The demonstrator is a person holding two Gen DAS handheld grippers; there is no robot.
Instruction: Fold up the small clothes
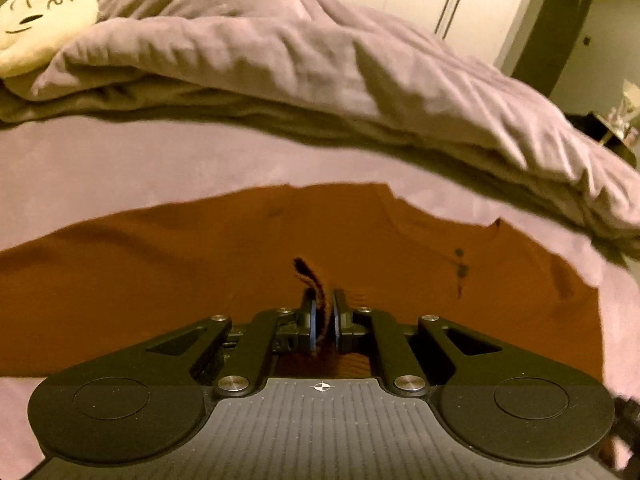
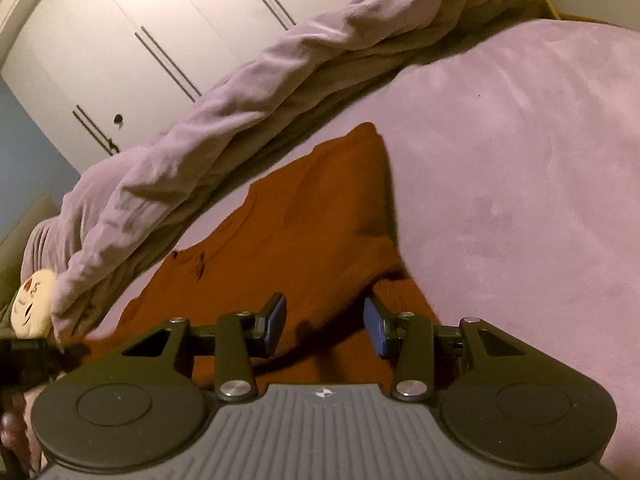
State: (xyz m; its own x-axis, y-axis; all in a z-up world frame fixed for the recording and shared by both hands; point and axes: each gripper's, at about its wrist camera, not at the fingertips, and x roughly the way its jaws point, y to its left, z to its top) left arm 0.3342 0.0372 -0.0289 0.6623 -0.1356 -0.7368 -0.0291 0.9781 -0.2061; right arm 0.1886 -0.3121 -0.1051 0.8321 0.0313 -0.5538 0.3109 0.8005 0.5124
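Note:
A rust-orange knit garment (image 1: 200,272) lies spread on a lilac bedsheet (image 1: 100,160). My left gripper (image 1: 325,312) is shut on a pinched ridge of the garment's near edge; a dark fold of fabric stands up between its blue pads. In the right wrist view the same garment (image 2: 304,220) lies across the sheet (image 2: 520,180) with a sleeve pointing away. My right gripper (image 2: 326,322) is open just above the garment's ribbed edge, with fabric between its blue pads but untouched by them.
A crumpled lilac duvet (image 1: 320,60) runs along the far side of the bed, also in the right wrist view (image 2: 200,140). A cream plush face (image 1: 36,20) lies at the far left. White wardrobe doors (image 2: 160,20) stand behind. A bedside table with objects (image 1: 620,124) is at right.

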